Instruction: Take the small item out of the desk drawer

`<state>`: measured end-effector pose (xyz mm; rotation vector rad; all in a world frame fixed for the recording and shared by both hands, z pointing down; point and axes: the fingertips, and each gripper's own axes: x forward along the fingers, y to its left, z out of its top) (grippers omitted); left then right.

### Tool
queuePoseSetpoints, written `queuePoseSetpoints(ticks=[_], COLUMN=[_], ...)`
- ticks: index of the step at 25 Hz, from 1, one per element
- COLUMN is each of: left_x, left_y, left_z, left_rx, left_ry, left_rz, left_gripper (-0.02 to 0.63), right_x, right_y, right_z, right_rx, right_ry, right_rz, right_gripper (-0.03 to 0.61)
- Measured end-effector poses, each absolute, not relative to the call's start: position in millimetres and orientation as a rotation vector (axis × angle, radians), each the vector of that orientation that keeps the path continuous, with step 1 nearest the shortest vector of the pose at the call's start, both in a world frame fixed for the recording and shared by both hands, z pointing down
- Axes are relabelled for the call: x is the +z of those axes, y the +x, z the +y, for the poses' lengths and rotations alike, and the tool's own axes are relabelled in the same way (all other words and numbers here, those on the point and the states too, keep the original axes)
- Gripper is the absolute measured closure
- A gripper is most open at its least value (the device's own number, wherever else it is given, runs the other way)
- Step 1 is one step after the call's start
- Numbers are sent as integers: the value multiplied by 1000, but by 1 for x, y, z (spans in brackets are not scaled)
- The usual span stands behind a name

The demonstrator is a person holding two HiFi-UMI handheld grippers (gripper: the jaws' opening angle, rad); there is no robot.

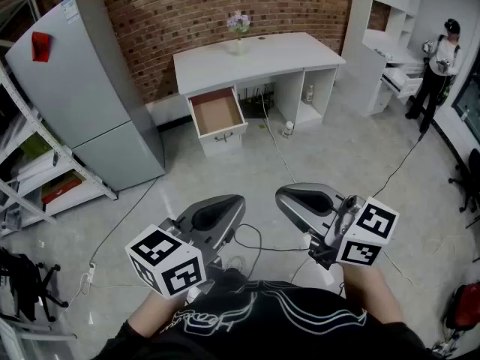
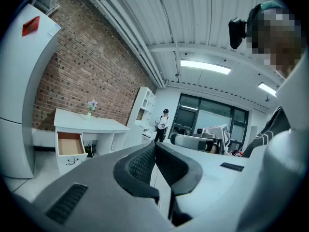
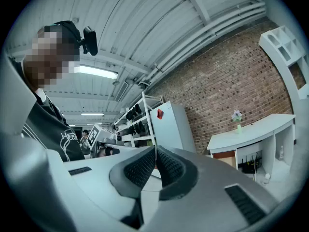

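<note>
The white desk [image 1: 255,55] stands against the brick wall, far ahead of me. Its left drawer [image 1: 216,113] is pulled out, and the brown inside looks bare from here; no small item shows in it. I hold both grippers close to my body, well short of the desk. The left gripper [image 1: 240,199] is shut, tips meeting, with nothing between them. So is the right gripper [image 1: 280,194]. The left gripper [image 2: 155,144] points toward the open drawer [image 2: 69,144]. In the right gripper view the right gripper [image 3: 156,148] has the desk [image 3: 251,129] off to its right.
A grey fridge [image 1: 82,88] and a metal shelf rack [image 1: 37,171] stand at the left. Cables [image 1: 274,145] and a small bottle [image 1: 289,128] lie on the floor near the desk. A vase [image 1: 238,30] is on the desktop. A person [image 1: 439,62] stands far right by white shelving.
</note>
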<state>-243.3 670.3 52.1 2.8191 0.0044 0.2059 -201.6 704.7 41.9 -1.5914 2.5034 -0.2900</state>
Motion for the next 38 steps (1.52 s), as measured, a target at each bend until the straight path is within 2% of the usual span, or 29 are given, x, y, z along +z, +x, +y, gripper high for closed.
queuePoseSetpoints(ticks=[9, 17, 38], left_x=[64, 100, 165], left_y=[-230, -210, -50], left_z=[678, 620, 253], left_rx=[214, 236, 373], left_ry=[2820, 2765, 2544], left_rz=[-25, -100, -183], left_gripper=[594, 594, 594], right_x=[54, 93, 161], right_y=[-186, -166, -4], right_z=[715, 659, 295], right_rx=[-303, -405, -748], right_ry=[-1577, -1476, -1457], right_rz=[2478, 2493, 2522], right_gripper=[534, 532, 531])
